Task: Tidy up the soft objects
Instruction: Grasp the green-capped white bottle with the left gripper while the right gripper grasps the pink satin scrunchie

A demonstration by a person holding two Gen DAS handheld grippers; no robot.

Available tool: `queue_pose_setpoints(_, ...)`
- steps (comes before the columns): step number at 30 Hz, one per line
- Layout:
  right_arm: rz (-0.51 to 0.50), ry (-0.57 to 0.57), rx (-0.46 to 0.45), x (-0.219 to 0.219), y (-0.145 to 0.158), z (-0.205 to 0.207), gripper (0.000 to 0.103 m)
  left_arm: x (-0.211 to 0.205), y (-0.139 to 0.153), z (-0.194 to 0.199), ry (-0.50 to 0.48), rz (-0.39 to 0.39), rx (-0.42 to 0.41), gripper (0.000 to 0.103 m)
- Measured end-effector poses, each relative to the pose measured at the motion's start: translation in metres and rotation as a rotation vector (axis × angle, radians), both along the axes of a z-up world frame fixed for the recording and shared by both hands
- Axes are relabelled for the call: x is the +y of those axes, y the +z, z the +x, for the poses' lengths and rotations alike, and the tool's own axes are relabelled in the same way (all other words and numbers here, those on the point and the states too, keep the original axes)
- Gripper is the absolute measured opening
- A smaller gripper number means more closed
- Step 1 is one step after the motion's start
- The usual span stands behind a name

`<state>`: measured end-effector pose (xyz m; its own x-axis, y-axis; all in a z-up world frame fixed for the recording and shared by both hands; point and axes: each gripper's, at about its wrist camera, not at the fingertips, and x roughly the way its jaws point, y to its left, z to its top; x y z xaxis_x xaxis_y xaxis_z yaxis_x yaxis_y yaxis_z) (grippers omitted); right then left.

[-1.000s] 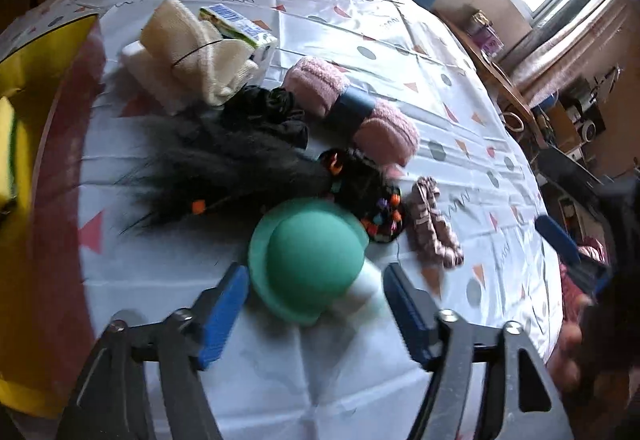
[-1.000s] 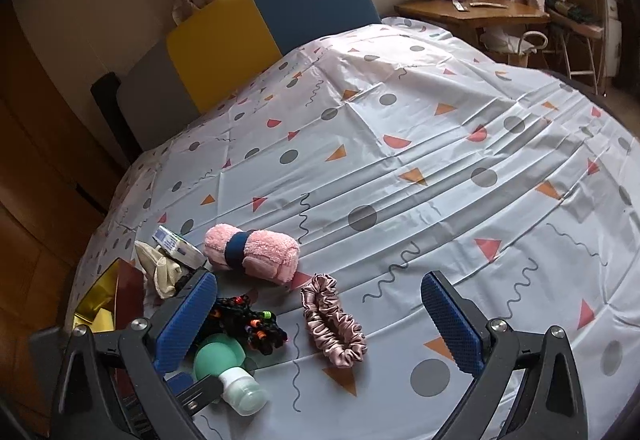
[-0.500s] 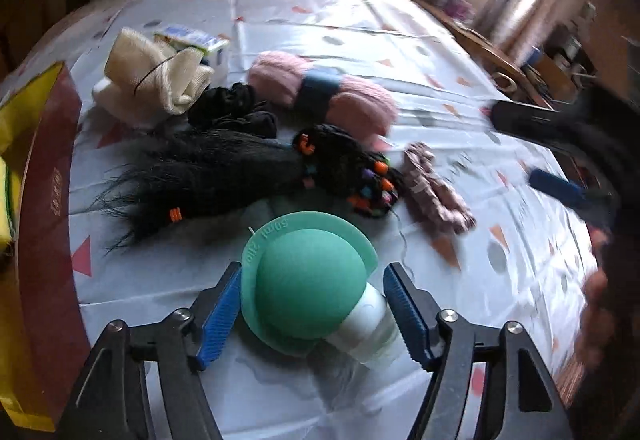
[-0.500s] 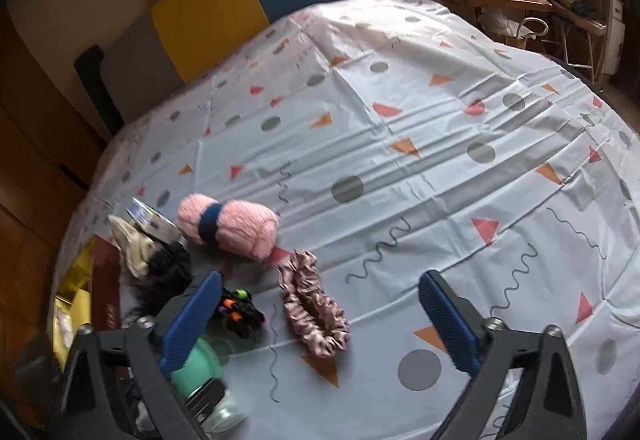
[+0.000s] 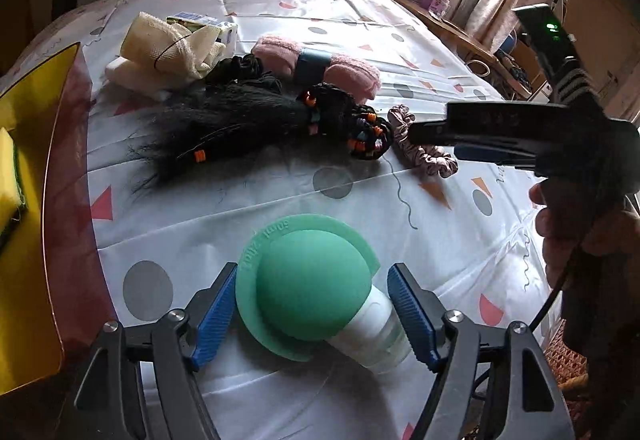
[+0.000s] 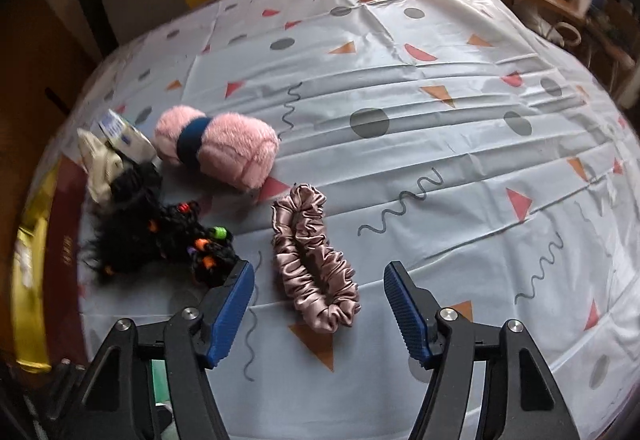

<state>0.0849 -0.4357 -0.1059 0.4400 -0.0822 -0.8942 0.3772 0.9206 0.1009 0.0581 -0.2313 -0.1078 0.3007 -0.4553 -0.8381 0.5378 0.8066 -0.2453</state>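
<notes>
A green squeeze bottle with a white cap lies on the patterned tablecloth between the blue pads of my left gripper. Its jaws are opening, and the right pad stands just clear of the bottle. My right gripper hangs low over a pink satin scrunchie, which lies ahead between its fingers. Those jaws are closing and the pads touch nothing. The left wrist view shows that gripper side-on above the scrunchie. Nearby lie a black beaded hairpiece, a rolled pink towel and a cream mesh cloth.
A black scrunchie and a small carton sit by the cream cloth. A yellow and dark red box lies along the left table edge. A person's hand holds the right gripper. The tablecloth stretches far and right.
The left gripper slid forward until the green bottle lay deep between its fingers. The right gripper came down over the pink scrunchie, and its jaws narrowed.
</notes>
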Motion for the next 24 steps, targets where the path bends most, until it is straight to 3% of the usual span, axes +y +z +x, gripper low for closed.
queue_pose_setpoints(1, -0.026, 0.009, 0.014, 0.002, -0.003, 0.002, 0.068, 0.0, 0.0, -0.001, 0.001, 0.005, -0.008, 0.076)
queue_pose_setpoints(3, -0.053, 0.038, 0.051, 0.007, -0.01, 0.005, 0.046, -0.002, -0.001, -0.001, 0.007, 0.011, -0.021, 0.076)
queue_pose_setpoints(5, -0.11, 0.066, 0.069, 0.014, -0.014, 0.006, 0.034, -0.005, -0.004, -0.005, 0.004, 0.022, -0.039, 0.076)
queue_pose_setpoints(11, -0.029, 0.04, 0.045, 0.002, -0.017, 0.002, 0.035, -0.006, -0.005, -0.009, 0.014, 0.029, -0.092, 0.066)
queue_pose_setpoints(18, -0.144, 0.096, 0.049, 0.019, -0.017, 0.0, 0.029, 0.002, 0.0, -0.017, 0.012, 0.032, -0.118, 0.059)
queue_pose_setpoints(19, -0.15, 0.099, 0.047, 0.021, -0.017, 0.0, 0.028, 0.003, 0.002, -0.018, 0.015, 0.028, -0.127, 0.049)
queue_pose_setpoints(24, -0.183, 0.118, 0.044, 0.022, -0.015, -0.002, 0.028, 0.0, 0.011, -0.023, -0.015, 0.047, -0.151, 0.049)
